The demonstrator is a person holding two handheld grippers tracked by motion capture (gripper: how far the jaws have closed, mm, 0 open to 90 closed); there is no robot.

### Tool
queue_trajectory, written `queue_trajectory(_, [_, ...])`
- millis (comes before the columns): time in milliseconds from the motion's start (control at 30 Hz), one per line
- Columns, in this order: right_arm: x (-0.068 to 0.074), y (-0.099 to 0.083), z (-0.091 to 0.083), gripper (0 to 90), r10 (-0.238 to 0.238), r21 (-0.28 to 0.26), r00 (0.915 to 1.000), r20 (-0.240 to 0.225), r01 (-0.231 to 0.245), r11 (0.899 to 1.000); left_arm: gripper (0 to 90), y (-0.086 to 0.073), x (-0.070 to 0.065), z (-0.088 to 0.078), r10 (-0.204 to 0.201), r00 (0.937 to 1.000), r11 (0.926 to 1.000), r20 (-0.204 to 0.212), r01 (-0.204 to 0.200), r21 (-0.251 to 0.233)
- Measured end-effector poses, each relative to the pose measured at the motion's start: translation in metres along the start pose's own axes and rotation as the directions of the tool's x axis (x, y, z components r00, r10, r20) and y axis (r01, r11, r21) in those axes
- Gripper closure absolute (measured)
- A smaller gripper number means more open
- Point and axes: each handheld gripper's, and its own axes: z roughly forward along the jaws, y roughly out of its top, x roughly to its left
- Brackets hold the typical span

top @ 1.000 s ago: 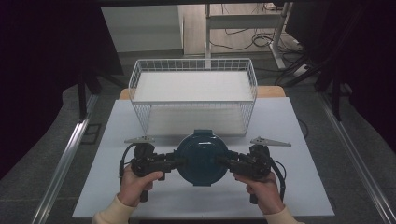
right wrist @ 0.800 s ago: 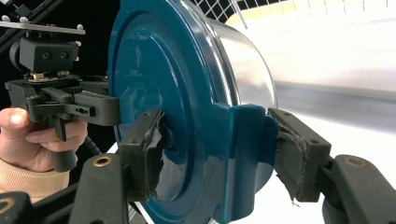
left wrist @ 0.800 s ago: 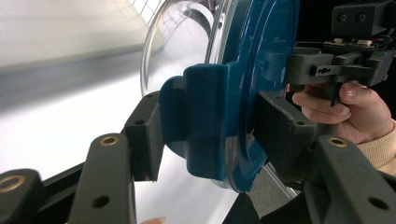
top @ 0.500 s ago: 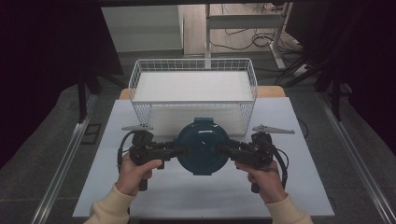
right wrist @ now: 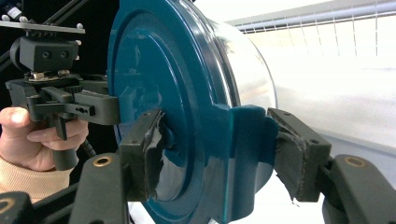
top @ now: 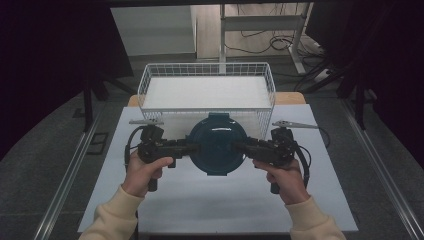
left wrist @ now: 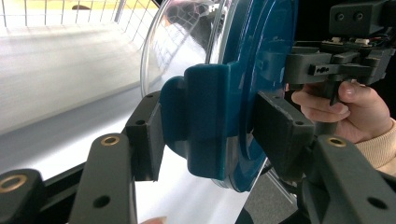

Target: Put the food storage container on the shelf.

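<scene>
Container: you hold the round container [top: 217, 142] with a dark teal lid between both grippers, above the white table [top: 200, 200], just in front of the wire basket [top: 207, 80]. In the high view it overlaps the basket's near wall; you cannot tell whether it touches.
Left gripper: your left gripper [top: 186, 149] pinches the lid's side clip [left wrist: 205, 116], one pad on each face.
Right gripper: your right gripper [top: 243, 148] clamps the opposite clip [right wrist: 243, 140], both pads pressed on it.
Hidden parts: the clear bowl [left wrist: 187, 42] under the lid reflects glare, so its contents cannot be made out. From above, the lid covers the bowl and both sets of fingertips.
Cut off: both gripper views crop the lid's top and bottom edges.
Pad wear: the right gripper's pad covering [right wrist: 156, 140] looks torn and ragged.
</scene>
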Motion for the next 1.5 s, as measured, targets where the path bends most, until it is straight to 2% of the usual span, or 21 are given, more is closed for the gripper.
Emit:
queue_trajectory(400, [0.004, 0.028, 0.001, 39.2, -0.027, -0.011, 0.9996, 0.005, 0.027, 1.0, 45.4, 0.025, 0.0, -0.006, 0.017, 0.9998, 0.9998, 0.001, -0.017, -0.014])
queue_trajectory(1000, [0.004, 0.057, 0.009, 39.4, -0.04, -0.002, 0.9992, 0.002, 0.04, 0.999, 45.0, 0.053, 0.006, -0.011, 0.026, 0.9996, 0.9996, -0.01, -0.026, -0.013])
queue_trajectory(1500, [0.006, 0.082, 0.012, 39.4, -0.054, -0.007, 0.9985, 0.01, 0.054, 0.999, 45.0, 0.076, 0.011, -0.014, 0.033, 0.9995, 0.999, 0.001, -0.033, -0.031])
